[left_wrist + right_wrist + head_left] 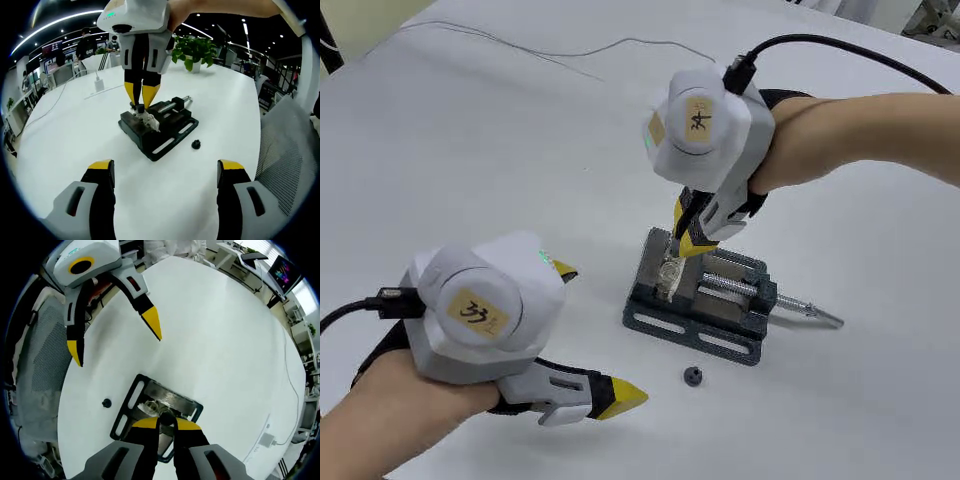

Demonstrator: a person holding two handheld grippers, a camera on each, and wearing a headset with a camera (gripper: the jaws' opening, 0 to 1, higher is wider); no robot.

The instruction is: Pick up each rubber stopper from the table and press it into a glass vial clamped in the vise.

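Observation:
A dark vise (665, 322) sits mid-table with a glass vial (669, 277) clamped upright in its jaws. My right gripper (684, 241) points down at the vial's mouth, shut on a black rubber stopper (166, 417) that sits right on the vial (154, 405). The left gripper view shows the same stopper (140, 107) between the right gripper's yellow fingertips (149, 95). Another stopper (693, 376) lies loose on the table in front of the vise (165, 142). My left gripper (592, 335) hovers at the near left, open and holding nothing.
The vise's screw handle (810, 309) sticks out to the right. A thin cable (570, 50) runs across the far table. A potted plant (192, 50) and a white charger (99, 84) stand at the table's far side. A mesh chair (285, 150) stands beside the table.

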